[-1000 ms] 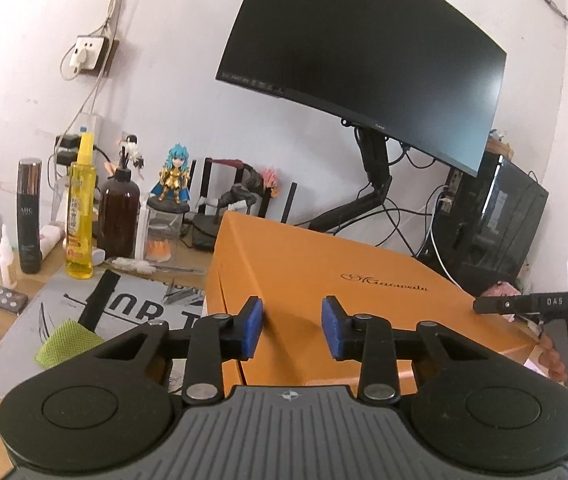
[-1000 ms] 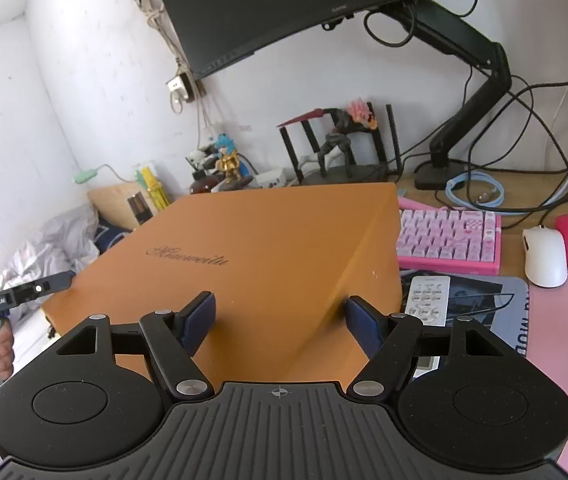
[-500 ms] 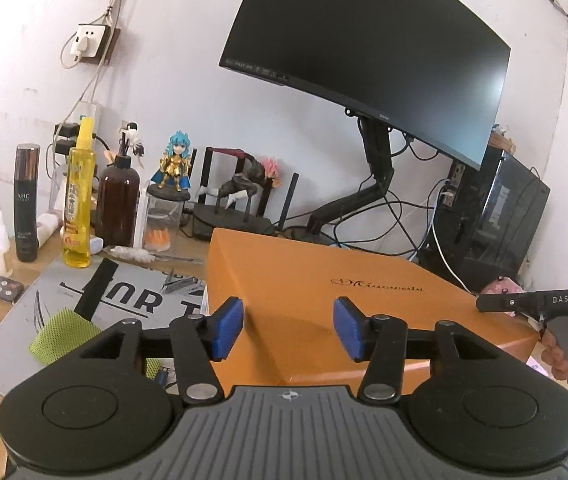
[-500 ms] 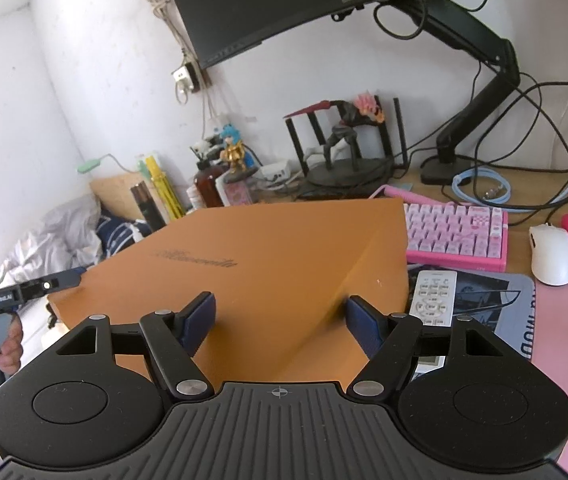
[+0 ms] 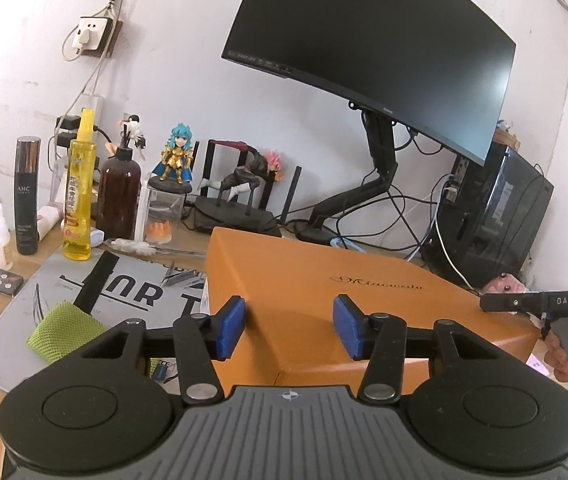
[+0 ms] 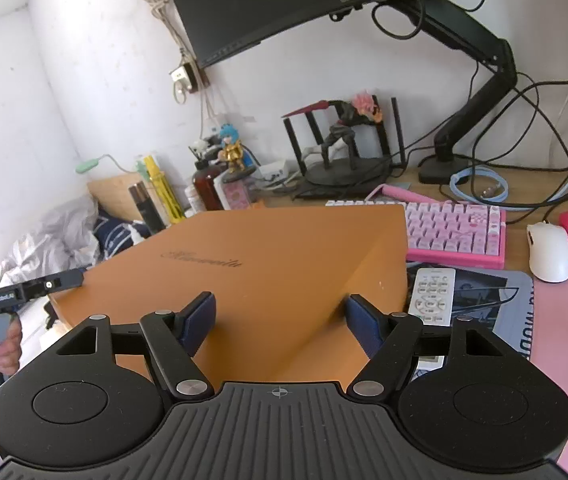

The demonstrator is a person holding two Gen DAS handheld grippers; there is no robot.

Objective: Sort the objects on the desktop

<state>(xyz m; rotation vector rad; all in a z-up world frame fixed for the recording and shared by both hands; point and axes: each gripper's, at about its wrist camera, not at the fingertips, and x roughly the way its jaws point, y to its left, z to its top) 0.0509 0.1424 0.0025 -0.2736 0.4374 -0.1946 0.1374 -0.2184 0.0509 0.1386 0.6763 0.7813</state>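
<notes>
A large orange box [image 5: 348, 292] lies flat on the desk; it also fills the middle of the right wrist view [image 6: 268, 264]. My left gripper [image 5: 289, 328] is open, its blue pads astride the box's near left corner without pressing it. My right gripper [image 6: 280, 322] is open too, its pads wide apart over the box's near right corner. Each gripper shows at the far end of the box in the other's view: the right one [image 5: 540, 304] and the left one [image 6: 24, 290].
A grey desk mat [image 5: 36, 300] holds a green cloth [image 5: 64, 336] and a black strap. Bottles [image 5: 78, 188], figurines [image 5: 176, 160] and a monitor arm [image 5: 368, 184] line the back. A pink keyboard [image 6: 452, 232], white remote [image 6: 432, 292] and two mice [image 6: 548, 252] lie to the right.
The left gripper's jaws have opened wider. The box has come down from a tilt and lies flat. Both grippers have drawn back slightly.
</notes>
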